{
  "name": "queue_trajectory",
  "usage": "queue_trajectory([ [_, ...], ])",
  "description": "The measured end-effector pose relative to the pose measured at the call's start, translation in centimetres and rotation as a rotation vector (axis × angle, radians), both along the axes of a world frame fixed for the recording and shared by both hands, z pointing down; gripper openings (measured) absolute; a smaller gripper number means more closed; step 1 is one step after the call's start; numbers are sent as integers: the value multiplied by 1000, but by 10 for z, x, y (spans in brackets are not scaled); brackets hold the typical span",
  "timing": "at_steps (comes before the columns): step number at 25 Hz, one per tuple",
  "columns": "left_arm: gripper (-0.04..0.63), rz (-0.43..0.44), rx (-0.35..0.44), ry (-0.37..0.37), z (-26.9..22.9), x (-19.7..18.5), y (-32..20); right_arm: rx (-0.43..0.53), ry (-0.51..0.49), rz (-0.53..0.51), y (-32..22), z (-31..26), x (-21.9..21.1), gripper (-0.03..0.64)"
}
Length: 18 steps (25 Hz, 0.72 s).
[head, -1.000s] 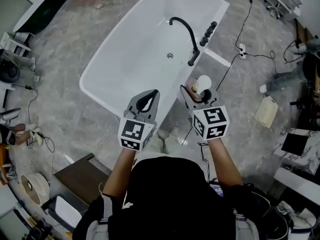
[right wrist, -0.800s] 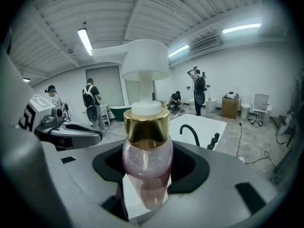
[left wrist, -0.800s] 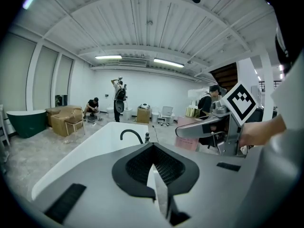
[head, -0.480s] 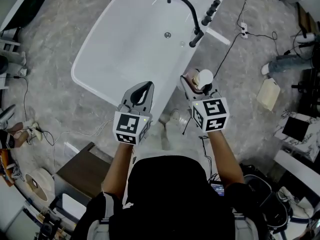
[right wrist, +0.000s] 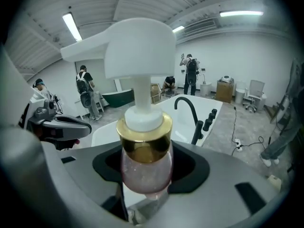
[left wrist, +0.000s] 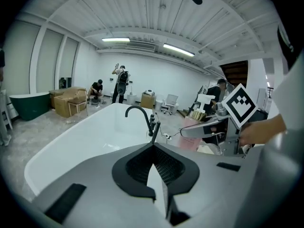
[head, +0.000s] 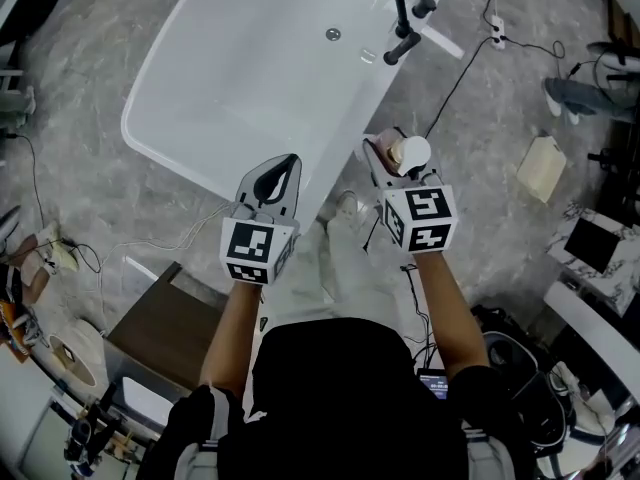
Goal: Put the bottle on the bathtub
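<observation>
My right gripper [head: 390,160] is clamped on the pink pump bottle [right wrist: 144,167], gripping its body just under the gold collar and holding it upright. It is over the floor just beside the white bathtub [head: 230,88], near the black faucet [head: 402,38]. My left gripper [head: 279,171] hovers over the tub's near rim, jaws closed together on nothing.

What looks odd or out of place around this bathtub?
Nothing is spilled or broken. The oddity is the setting: the white bathtub sits on a workshop floor with loose cables trailing beside it. The pump bottle is upright in the right gripper.
</observation>
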<state>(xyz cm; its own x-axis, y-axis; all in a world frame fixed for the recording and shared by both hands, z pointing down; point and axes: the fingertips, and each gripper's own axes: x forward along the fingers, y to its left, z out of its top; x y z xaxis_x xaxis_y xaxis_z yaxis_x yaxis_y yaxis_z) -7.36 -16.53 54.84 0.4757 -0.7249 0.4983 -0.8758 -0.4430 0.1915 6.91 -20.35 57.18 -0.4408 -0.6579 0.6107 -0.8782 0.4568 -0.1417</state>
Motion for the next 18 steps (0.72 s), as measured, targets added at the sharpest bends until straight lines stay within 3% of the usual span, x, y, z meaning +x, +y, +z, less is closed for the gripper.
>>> queue_trajectory([
  [18, 12, 8, -113, 4, 89, -3, 11, -74, 65, -69, -8, 112, -19, 232],
])
